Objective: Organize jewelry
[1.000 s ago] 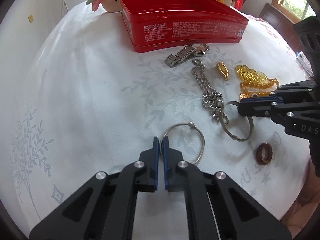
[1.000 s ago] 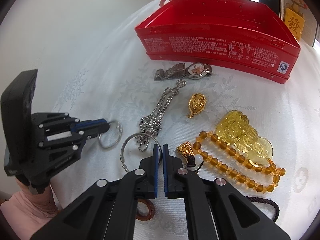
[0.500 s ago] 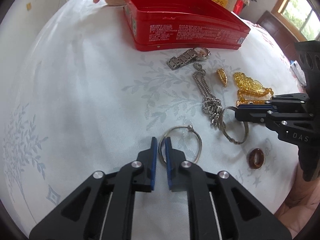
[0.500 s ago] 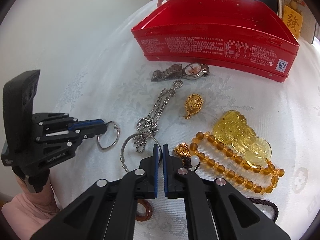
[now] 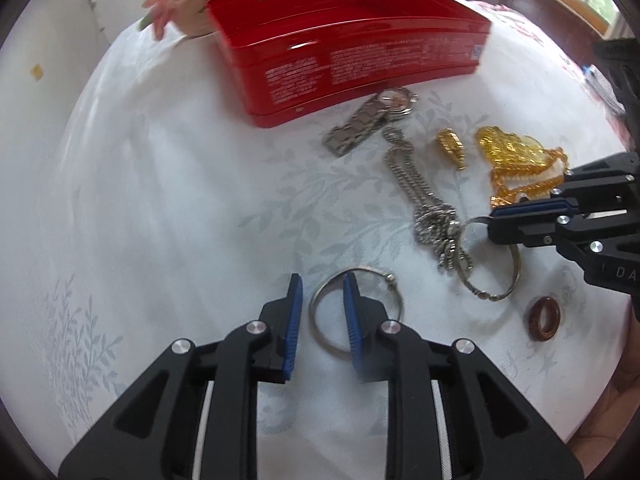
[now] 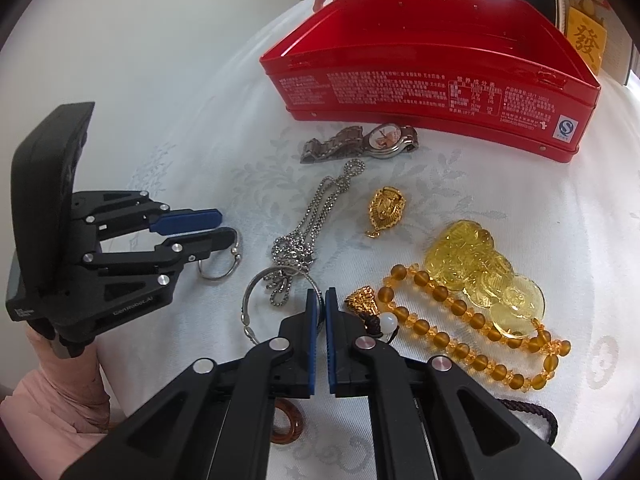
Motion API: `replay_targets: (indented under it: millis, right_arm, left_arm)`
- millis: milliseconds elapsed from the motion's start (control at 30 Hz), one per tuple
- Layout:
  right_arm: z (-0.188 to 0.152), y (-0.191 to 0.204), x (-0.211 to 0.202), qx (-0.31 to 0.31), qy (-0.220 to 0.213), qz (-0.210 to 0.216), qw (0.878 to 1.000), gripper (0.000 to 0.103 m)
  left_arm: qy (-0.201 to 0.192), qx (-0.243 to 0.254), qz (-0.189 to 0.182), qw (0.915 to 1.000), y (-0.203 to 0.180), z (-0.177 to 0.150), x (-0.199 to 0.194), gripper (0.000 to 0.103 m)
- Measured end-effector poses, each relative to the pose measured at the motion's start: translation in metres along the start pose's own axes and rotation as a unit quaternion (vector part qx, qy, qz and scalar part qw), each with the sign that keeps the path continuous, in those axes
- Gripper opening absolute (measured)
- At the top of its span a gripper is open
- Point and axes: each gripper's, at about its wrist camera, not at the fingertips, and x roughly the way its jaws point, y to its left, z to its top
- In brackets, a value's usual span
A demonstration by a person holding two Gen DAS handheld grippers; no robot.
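A thin silver hoop lies on the white tablecloth. My left gripper straddles the hoop's left rim; its jaws are opening and the pads stand clear of the wire. In the right wrist view the left gripper hangs over that hoop. To its right, a second silver bangle has its rim pinched in my right gripper. In its own view the right gripper is shut on the bangle. The open red tin stands at the back.
In front of the tin lie a watch, a silver chain, a gold pendant and an amber bead bracelet with a yellow charm. A brown ring sits near the table's edge. A pink plush toy is behind the tin.
My left gripper's jaws have parted from shut and now sit on either side of the hoop's rim. The right gripper has stayed shut on the bangle, unmoved.
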Motion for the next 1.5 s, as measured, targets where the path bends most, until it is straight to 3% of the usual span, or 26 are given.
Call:
replay_targets:
  millis: [233,400,567,1067,1233,1500]
  right_arm:
    - [0.001,-0.002,0.0,0.0,0.001,0.0,1.0,0.004]
    - [0.001,-0.002,0.0,0.0,-0.001,0.001,1.0,0.004]
    - [0.001,-0.002,0.0,0.0,0.0,0.003,1.0,0.004]
    - [0.002,0.003,0.004,-0.002,-0.001,0.001,1.0,0.004]
    - [0.002,0.0,0.001,0.0,-0.003,0.003,1.0,0.004]
    - [0.002,-0.001,0.0,0.003,-0.006,0.007,1.0,0.004]
  left_arm:
    - [0.01,-0.084,-0.029,0.996,0.02,-0.018,-0.02,0.022]
    - [0.071,-0.151,-0.069,0.9836,0.028,-0.025,-0.007,0.022]
    - [0.077,-0.198,-0.082,0.9737,0.037,-0.02,-0.005,0.022]
    - [0.117,-0.208,-0.05,0.9699,0.022,0.016,0.016,0.027]
    - [0.124,-0.215,-0.05,0.9673,0.02,0.022,0.021,0.005]
    - [0.088,-0.234,-0.085,0.9645,0.026,0.018,0.012,0.002]
